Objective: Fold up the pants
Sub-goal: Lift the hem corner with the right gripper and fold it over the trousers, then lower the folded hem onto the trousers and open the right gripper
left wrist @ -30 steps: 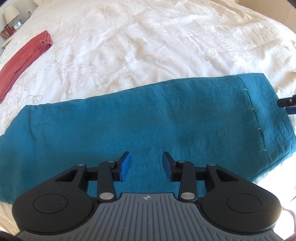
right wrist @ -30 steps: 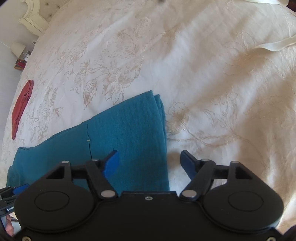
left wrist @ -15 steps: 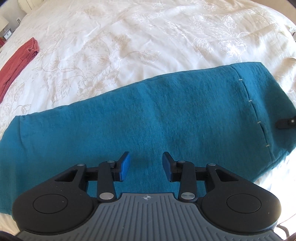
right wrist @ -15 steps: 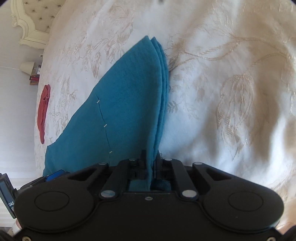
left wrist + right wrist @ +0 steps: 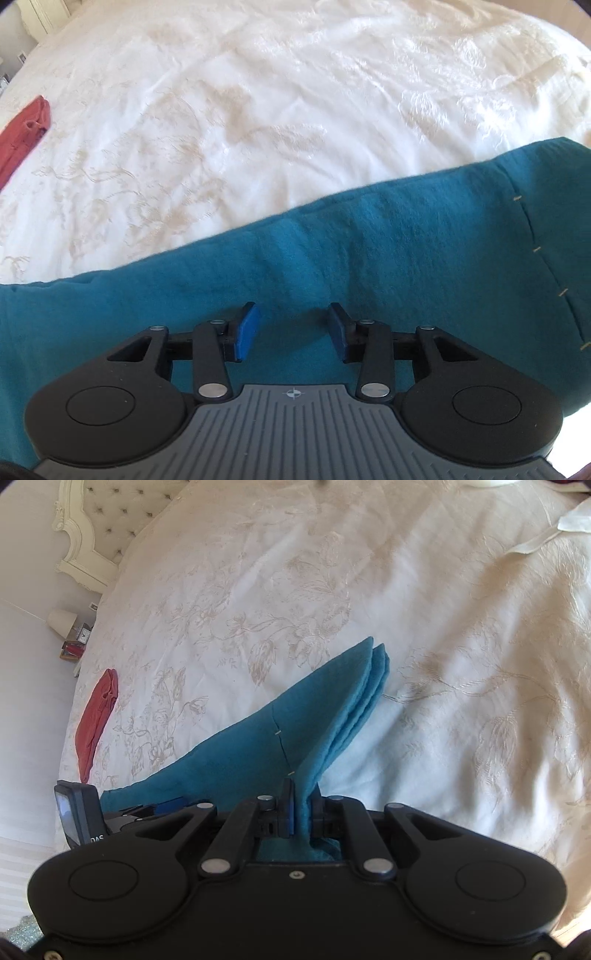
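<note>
Broadly, the bed (image 5: 424, 590), dressed in a cream embroidered cover, carries everything: my teal pants (image 5: 369, 258) lie folded lengthwise across its near side, one end lifted clear of the cover. A red garment (image 5: 98, 716) lies well apart, toward the headboard. My right tongs (image 5: 301, 808) are clamped tight on that raised end, its stacked layers fanning above the jaws. My left tongs (image 5: 291, 326) hover wide apart over the middle of the cloth, gripping nothing. I judge the fabric soft, light and limp: it sags wherever unsupported, so the hold belongs at an edge, through every layer, or they may slide apart.
</note>
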### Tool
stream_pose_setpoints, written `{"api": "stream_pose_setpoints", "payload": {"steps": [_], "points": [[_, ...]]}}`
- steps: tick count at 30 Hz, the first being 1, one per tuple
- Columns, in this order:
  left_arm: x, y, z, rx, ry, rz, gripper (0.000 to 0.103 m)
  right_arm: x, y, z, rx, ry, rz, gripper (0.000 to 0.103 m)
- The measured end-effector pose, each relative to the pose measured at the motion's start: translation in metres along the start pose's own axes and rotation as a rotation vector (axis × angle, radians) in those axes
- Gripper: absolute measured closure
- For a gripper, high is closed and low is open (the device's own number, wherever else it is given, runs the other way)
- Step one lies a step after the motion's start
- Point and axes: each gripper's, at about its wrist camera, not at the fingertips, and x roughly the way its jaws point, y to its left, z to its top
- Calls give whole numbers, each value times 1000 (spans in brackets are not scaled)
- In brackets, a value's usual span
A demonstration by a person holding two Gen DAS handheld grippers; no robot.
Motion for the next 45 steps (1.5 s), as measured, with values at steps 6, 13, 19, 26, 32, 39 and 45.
{"api": "stream_pose_setpoints", "payload": {"steps": [6, 13, 19, 26, 32, 39, 45], "points": [[-72, 74, -40, -1, -124, -49, 58, -8, 93, -11, -127, -69, -18, 89], [-110, 179, -111, -109, -93, -33, 57, 35, 234, -56, -266, -46, 122, 89], [-111, 242, -149, -142, -22, 27, 57, 162, 315, -126, -381, 128, 126, 85], [-125, 270, -153, -124, -68, -3, 57, 198, 340, -172, -472, 217, 83, 59], [-115, 245, -130, -62, -133, -94, 56, 159, 314, -151, -376, 95, -17, 48], [-63, 205, -132, -29, 7, -138, 55, 174, 251, -146, -281, 158, -215, 56], [-45, 202, -150, -55, 97, -117, 54, 167, 225, -144, -252, 239, -220, 60]]}}
